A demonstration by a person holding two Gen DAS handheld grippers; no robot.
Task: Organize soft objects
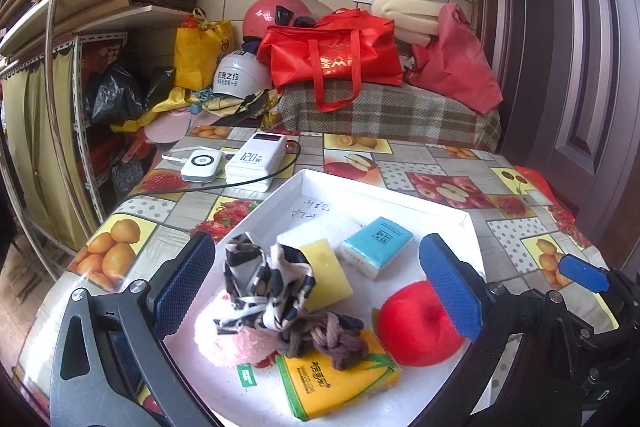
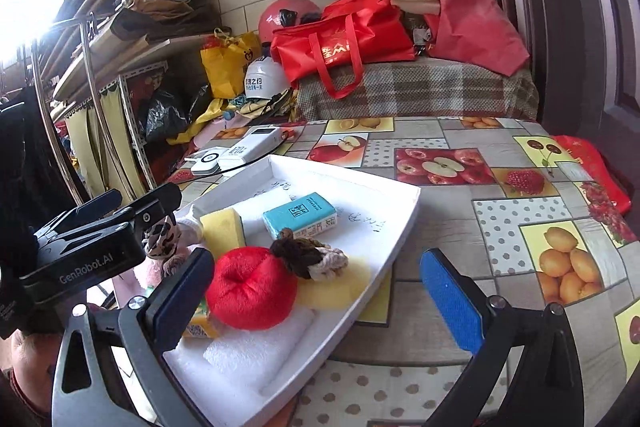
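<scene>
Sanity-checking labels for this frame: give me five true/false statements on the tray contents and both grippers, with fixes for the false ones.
1. The red plush apple lies inside the white rectangular tray. True.
2. The left gripper is shut on the black-and-white patterned cloth. False: its jaws stand open, gripping nothing.
3. The teal tissue packet sits on the fruit-print tablecloth outside the tray. False: it lies in the tray.
4. The right gripper is open and holds nothing. True.
5. Two white power banks rest on the table beyond the tray. True.
</scene>
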